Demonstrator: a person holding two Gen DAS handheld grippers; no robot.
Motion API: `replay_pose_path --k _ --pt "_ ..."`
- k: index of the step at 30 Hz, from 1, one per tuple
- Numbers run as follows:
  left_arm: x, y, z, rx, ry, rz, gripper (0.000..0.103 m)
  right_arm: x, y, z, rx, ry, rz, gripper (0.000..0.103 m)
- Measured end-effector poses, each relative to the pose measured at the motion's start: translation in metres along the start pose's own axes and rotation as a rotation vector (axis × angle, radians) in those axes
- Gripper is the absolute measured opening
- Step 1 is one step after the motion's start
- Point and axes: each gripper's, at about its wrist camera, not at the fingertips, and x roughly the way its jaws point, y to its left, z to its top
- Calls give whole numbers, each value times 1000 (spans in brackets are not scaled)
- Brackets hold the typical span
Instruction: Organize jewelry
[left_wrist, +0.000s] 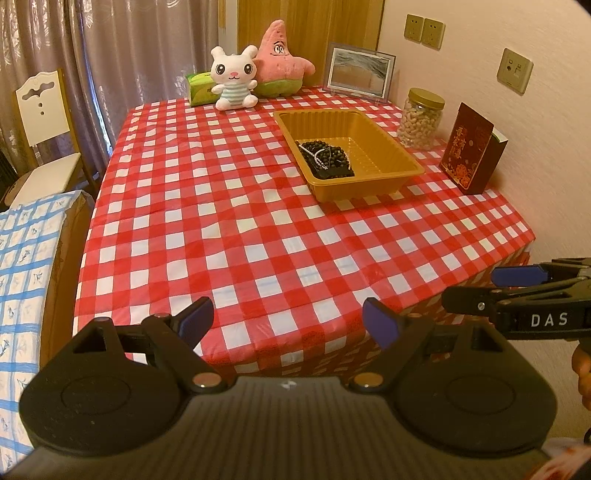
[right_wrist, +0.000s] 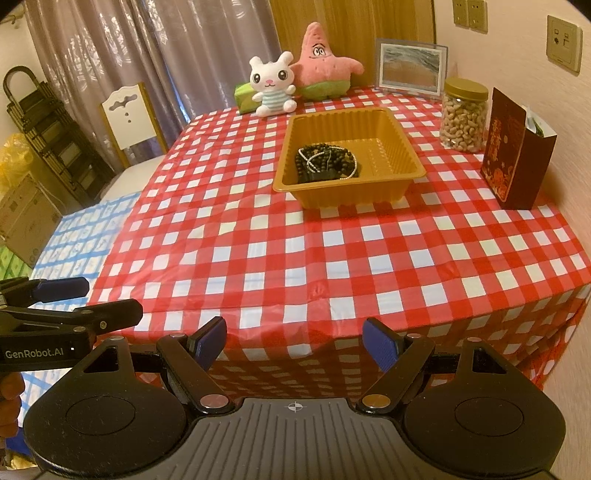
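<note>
- Jewelry (right_wrist: 325, 162): dark bead strands, maybe a pale chain, heaped in gold tray (right_wrist: 402, 146) on checked table (right_wrist: 295, 258).
- Left gripper (left_wrist: 288, 321), right gripper (right_wrist: 293, 338): jaws wide apart, holding nothing, near table edge.
- Nut jar (right_wrist: 463, 114), red box (right_wrist: 513, 155) right of tray; plush toys (right_wrist: 273, 83) behind.

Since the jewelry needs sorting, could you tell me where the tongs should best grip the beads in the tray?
Come from above: the gold tray's walls block the sides. Pinch a raised loop atop the dark bead pile, which sits heaped in the near-left corner; the open right tongs look nearer.
</note>
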Motion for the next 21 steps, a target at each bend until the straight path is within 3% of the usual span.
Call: replay_pose_path --k 21 --pt "3 -3 3 3 2 -1 87 0 -3 1 2 1 4 80"
